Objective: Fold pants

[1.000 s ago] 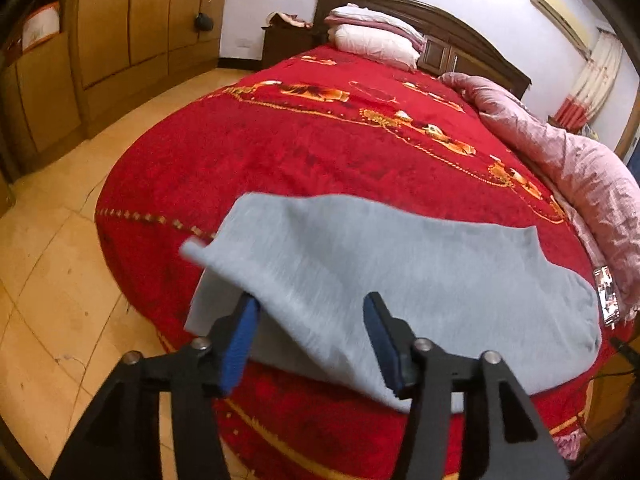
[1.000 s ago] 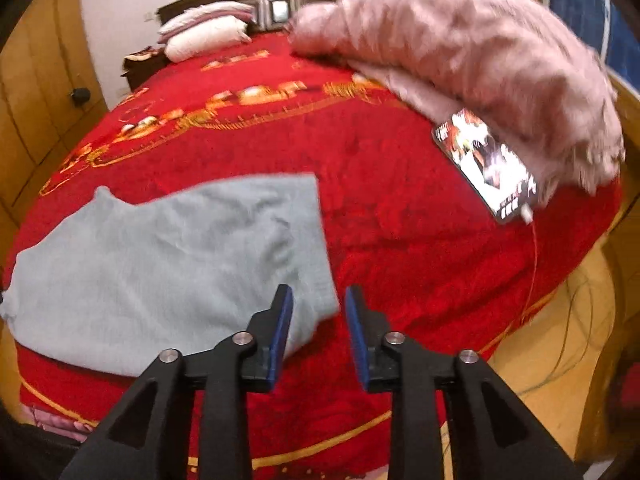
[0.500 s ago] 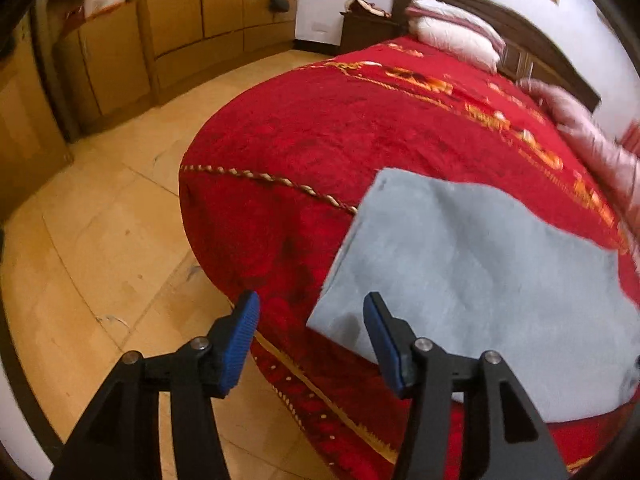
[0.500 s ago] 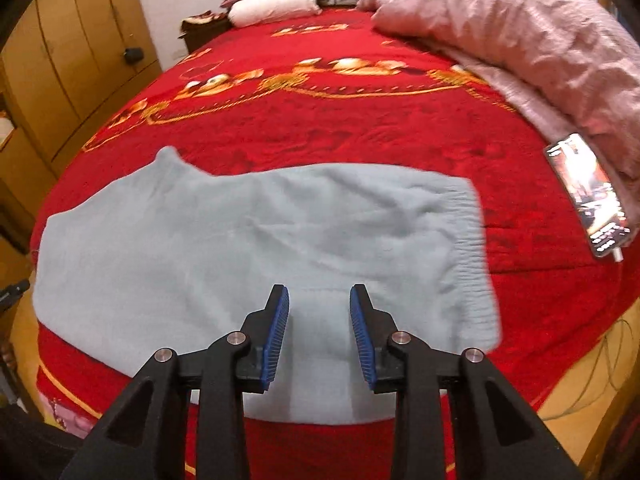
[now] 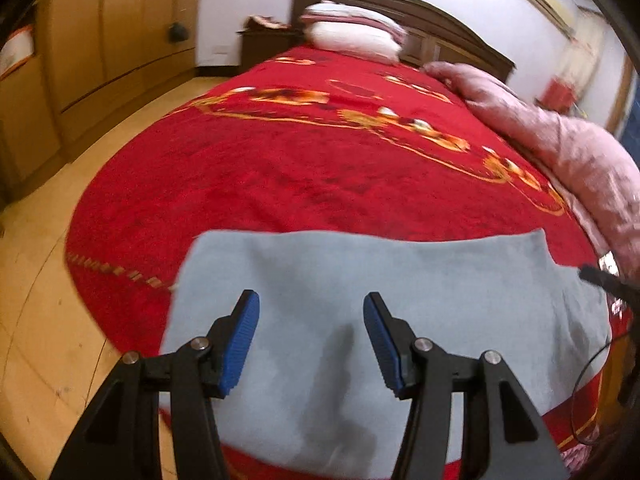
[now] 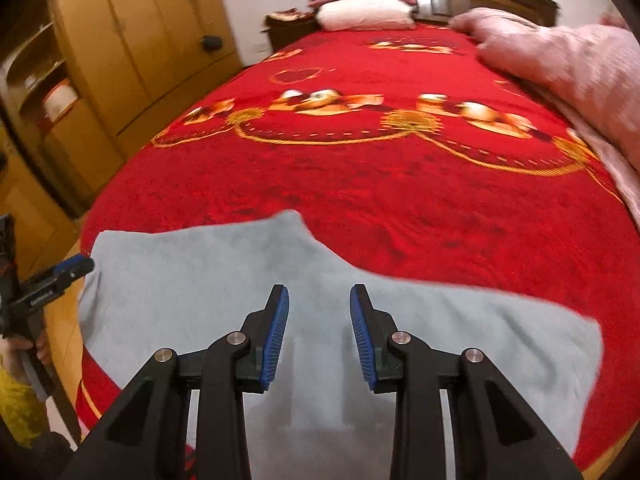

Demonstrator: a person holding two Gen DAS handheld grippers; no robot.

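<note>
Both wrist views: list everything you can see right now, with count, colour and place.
Pants: one, grey, flat at bed's near edge.
Bedspread: one, red with gold pattern, covering bed.
Quilt: one, pink, bunched along right side.
Pillows: stacked, white and pink, at headboard.
Headboard: one, dark wood.
Wardrobe: tan wood, left wall.
Left gripper: black, blue pads, open over pants.
Right gripper: same, open over pants.

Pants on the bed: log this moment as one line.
pants: grey, flat on red bedspread | left hand-held gripper: open, above pants, empty | right hand-held gripper: open, above pants, empty
</note>
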